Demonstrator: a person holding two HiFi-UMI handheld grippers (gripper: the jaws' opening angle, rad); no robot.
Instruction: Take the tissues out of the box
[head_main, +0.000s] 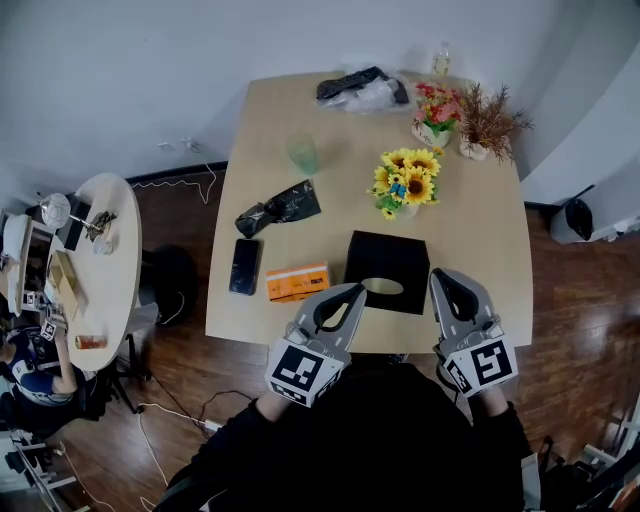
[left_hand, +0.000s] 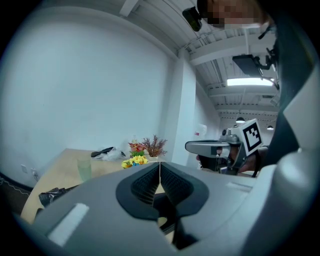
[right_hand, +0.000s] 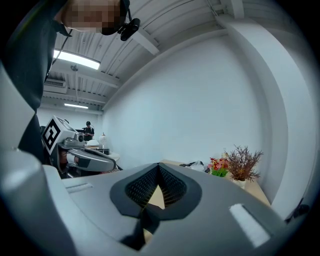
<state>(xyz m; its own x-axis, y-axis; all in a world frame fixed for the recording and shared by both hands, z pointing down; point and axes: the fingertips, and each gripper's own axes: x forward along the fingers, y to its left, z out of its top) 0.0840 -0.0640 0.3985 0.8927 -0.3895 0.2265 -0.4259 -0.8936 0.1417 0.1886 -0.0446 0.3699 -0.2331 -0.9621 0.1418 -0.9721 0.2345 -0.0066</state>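
Tabletop of pale wood over dark floor, white walls, one black square tissue box set at near edge, one orange carton, one black phone, left gripper and right gripper closed, empty.

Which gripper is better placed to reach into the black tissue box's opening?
Probably left: the left gripper has its tip beside the oval opening of the black tissue box; the right gripper sits at the box's right edge. Both are shut and empty.
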